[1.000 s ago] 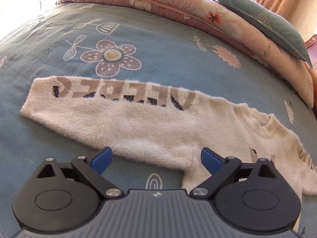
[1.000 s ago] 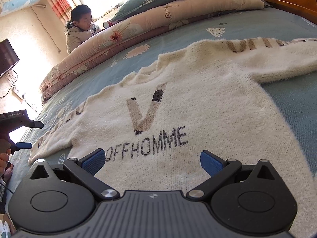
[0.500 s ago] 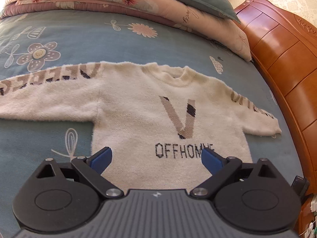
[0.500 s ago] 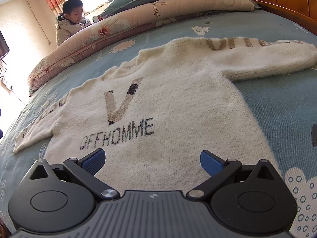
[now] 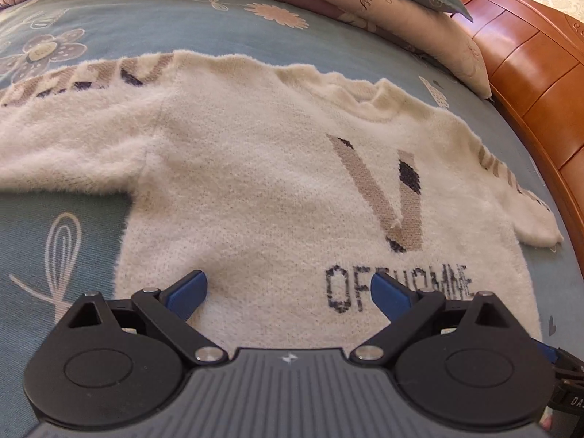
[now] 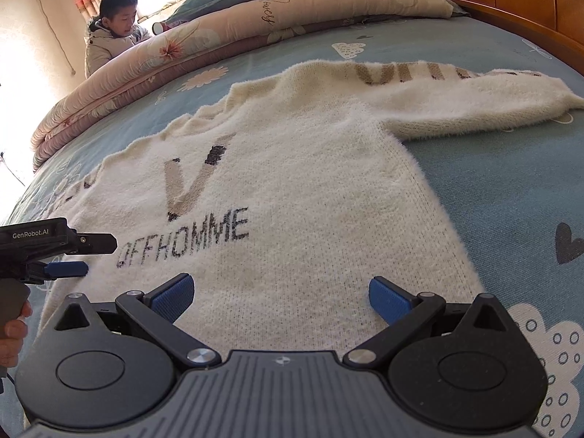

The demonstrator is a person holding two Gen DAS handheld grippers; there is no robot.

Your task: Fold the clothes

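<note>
sweater flat on bed, both grippers at the hem, nothing held

left wrist view: left gripper (image 5: 288, 288), jaws spread wide and empty, hovers at the near bottom edge of the sweater (image 5: 262, 168). the sweater lies face up on the blue bedsheet (image 5: 153, 25), spread flat and unfolded, collar (image 5: 376, 100) pointing away from the gripper and hem nearest it. its body runs lengthways straight ahead; the sleeves run crosswise. one sleeve (image 5: 65, 138) stretches off to the left of this view, the other reaches right toward the wooden bed frame (image 5: 536, 65). the gripper sits over the left half of the hem, just inside the side edge.

right wrist view: right gripper (image 6: 280, 297), jaws also wide apart with nothing between them, sits over the right half of the hem. the sweater (image 6: 292, 182) again lies directly ahead, collar far, hem near. the right-hand sleeve (image 6: 456, 106) extends away to the right. the left gripper (image 6: 65, 268) shows at the left edge, low by the opposite hem corner. rolled quilts (image 6: 226, 40) and a person (image 6: 113, 33) lie beyond the bed.

judgement: each gripper is nearest its own hem corner, so a lengthways fold from hem toward collar looks the likely start.
</note>
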